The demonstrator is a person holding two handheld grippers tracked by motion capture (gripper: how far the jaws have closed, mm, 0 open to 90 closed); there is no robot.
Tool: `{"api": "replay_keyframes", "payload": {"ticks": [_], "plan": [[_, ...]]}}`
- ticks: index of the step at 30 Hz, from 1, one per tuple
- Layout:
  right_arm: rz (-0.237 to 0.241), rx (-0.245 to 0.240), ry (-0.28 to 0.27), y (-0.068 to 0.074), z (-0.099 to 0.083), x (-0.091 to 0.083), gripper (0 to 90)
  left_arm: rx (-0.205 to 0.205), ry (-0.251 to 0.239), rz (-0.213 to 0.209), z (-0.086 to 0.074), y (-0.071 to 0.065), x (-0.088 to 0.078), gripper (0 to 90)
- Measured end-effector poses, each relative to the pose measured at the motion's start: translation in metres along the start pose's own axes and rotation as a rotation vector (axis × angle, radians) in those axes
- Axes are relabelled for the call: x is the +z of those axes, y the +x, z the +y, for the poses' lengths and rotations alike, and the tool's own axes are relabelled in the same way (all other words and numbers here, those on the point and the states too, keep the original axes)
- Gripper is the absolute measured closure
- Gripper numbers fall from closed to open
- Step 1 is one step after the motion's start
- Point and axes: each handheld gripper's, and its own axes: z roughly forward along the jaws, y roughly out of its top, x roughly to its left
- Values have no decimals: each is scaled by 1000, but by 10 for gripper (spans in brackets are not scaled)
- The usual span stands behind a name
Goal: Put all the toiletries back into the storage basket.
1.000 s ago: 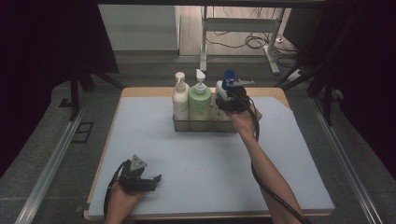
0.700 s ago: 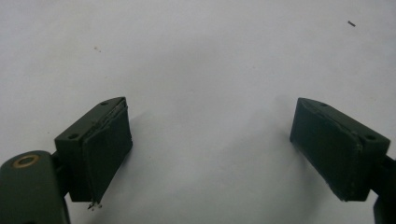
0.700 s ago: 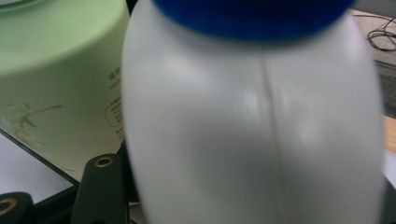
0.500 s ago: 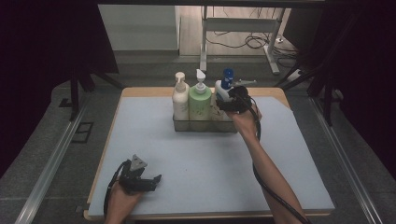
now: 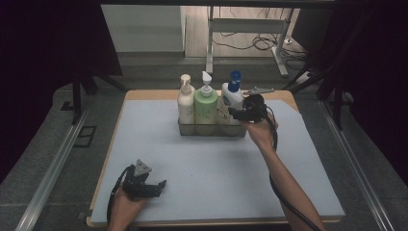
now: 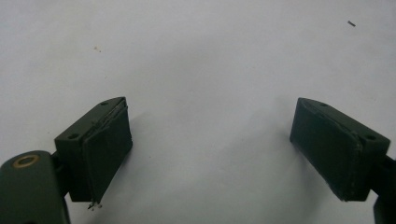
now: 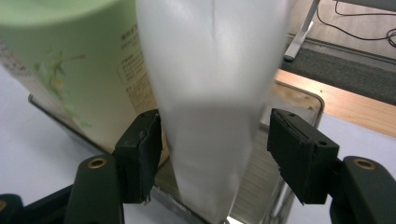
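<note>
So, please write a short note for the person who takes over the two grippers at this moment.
Left gripper: open, holding nothing, low over the table near its front left corner.
Right gripper: jaws on both sides of the white bottle with the blue cap; a gap shows at one pad, so no grip yet.
All three bottles stand in the clear tray at the far side: cream bottle, green bottle, then white.
Done: approach. Left: close and lift, probably.

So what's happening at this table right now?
A person works with a tool in each hand. The right tool is at the wire basket at the far side of the table, its jaws either side of the white bottle with the blue cap; a gap shows at one jaw, so it isn't gripped. A green bottle and a cream one stand beside it. The left tool rests open on the mat.
</note>
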Motion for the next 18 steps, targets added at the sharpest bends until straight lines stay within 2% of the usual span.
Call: {"api": "replay_keyframes", "payload": {"ticks": [6,8,12,14,18], "plan": [[11,-5,9,-4,-12,-13,423,0,0,0,0,0,0,123],[18,-5,9,-7,-17,-17,474,0,0,0,0,0,0,123],[4,10,8,-14,-22,-25,550,0,0,0,0,0,0,123],[-8,20,12,-18,-24,-26,599,0,1,0,0,0,0,123],[-7,51,13,-26,-25,-24,766,0,1,0,0,0,0,123]]}}
